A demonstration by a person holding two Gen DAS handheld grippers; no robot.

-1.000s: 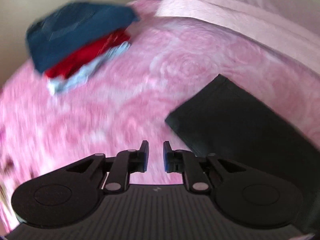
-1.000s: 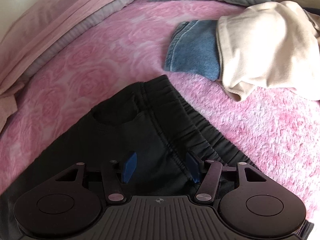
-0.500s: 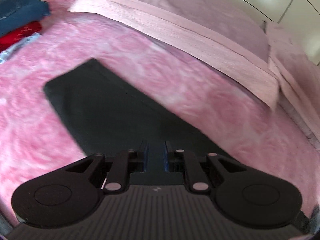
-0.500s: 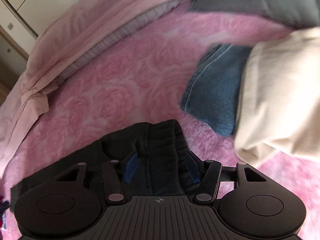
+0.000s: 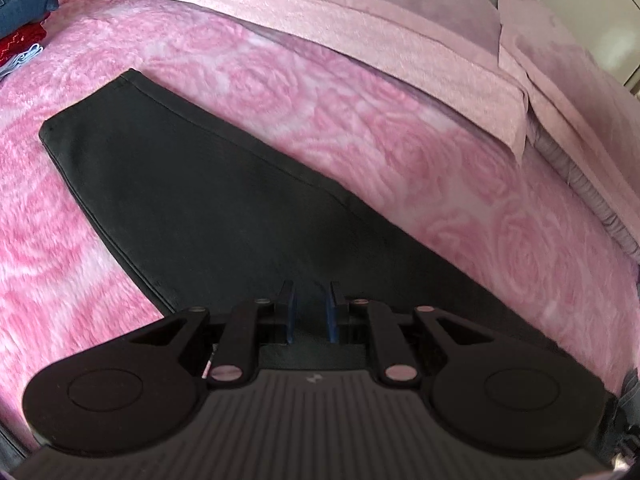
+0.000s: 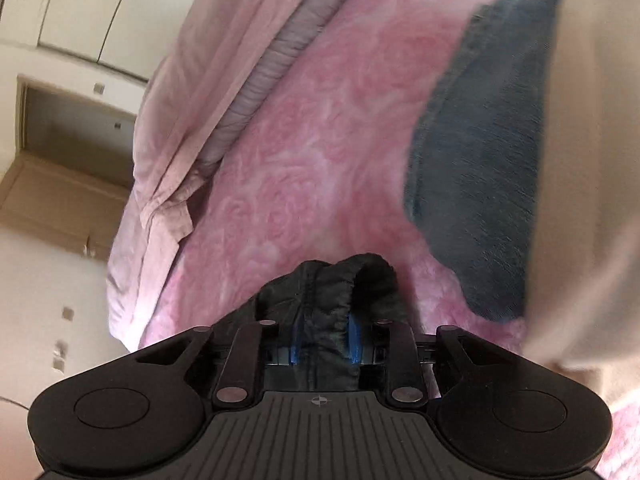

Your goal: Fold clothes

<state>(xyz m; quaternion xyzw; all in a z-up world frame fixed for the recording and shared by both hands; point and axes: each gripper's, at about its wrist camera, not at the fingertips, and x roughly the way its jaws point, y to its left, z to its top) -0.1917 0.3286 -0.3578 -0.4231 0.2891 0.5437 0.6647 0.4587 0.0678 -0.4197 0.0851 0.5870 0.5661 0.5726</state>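
Black trousers [image 5: 180, 180] lie flat on the pink rose blanket [image 5: 380, 140], one leg end pointing to the upper left. My left gripper [image 5: 310, 306] hovers over the middle of the trousers. Its jaws stand a narrow gap apart and nothing shows pinched between them. In the right wrist view my right gripper [image 6: 324, 340] is shut on the elastic waistband of the trousers [image 6: 328, 280]. The waistband bunches up between the blue pads [image 6: 354, 338] and arches a little beyond them.
A stack of folded clothes [image 5: 22, 20], blue over red, sits at the far left. Pink pillows [image 5: 360, 16] line the bed's far side. Blue jeans [image 6: 480, 160] and a cream garment [image 6: 596, 168] lie right of the waistband. Cupboards [image 6: 80, 20] stand beyond the bed.
My right gripper's jaws closed from wide apart onto the waistband, and its view tipped up toward the cupboards. My left gripper swung away from the folded stack to above the trousers.
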